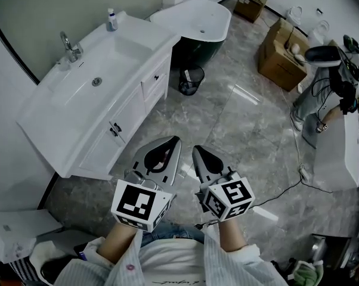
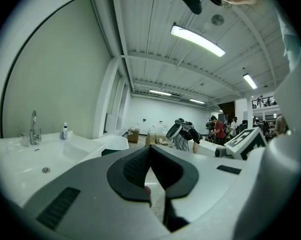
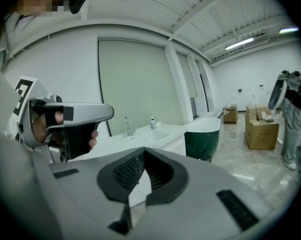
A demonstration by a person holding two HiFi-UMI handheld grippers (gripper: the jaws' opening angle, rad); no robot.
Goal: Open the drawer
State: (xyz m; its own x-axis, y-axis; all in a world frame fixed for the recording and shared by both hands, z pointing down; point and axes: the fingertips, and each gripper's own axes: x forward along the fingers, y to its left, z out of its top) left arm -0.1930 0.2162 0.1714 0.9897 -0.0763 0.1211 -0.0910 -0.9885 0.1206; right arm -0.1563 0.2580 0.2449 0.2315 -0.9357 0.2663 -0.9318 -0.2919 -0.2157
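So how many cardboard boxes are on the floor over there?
3. One cardboard box sits by the far wall past the bathtub; a large box stands further right, a smaller open box against its far side. Others may be hidden.

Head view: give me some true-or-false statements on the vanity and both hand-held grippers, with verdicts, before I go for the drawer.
1. The left hand-held gripper and the right hand-held gripper both have their jaws together. True.
2. The left hand-held gripper touches a handle on the vanity cabinet. False: it is apart from the cabinet, over the floor.
3. A faucet stands at the sink. True.
4. The waste bin sits on the countertop. False: it stands on the floor beside the cabinet.
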